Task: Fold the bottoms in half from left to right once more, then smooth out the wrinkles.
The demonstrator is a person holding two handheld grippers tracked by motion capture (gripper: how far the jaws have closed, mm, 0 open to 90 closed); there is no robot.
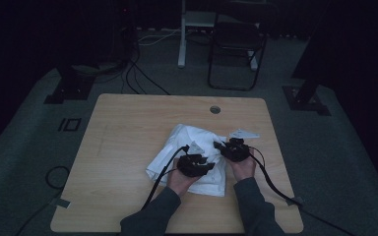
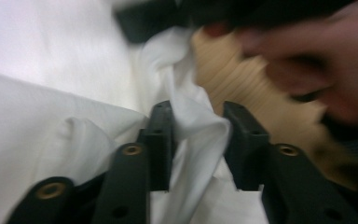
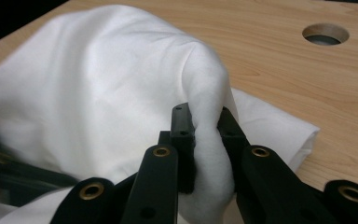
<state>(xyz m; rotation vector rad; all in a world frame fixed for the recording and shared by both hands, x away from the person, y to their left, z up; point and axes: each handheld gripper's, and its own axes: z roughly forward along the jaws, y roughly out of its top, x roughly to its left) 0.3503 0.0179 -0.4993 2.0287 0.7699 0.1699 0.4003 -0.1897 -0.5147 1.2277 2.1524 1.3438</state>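
Hands (image 1: 183, 179) low, both tongs (image 3: 206, 122) pinching white cloth (image 1: 189, 140).

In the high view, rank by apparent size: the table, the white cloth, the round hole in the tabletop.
1. Table, by far the largest.
2. White cloth, covering a modest patch of the tabletop.
3. Round hole, smallest.
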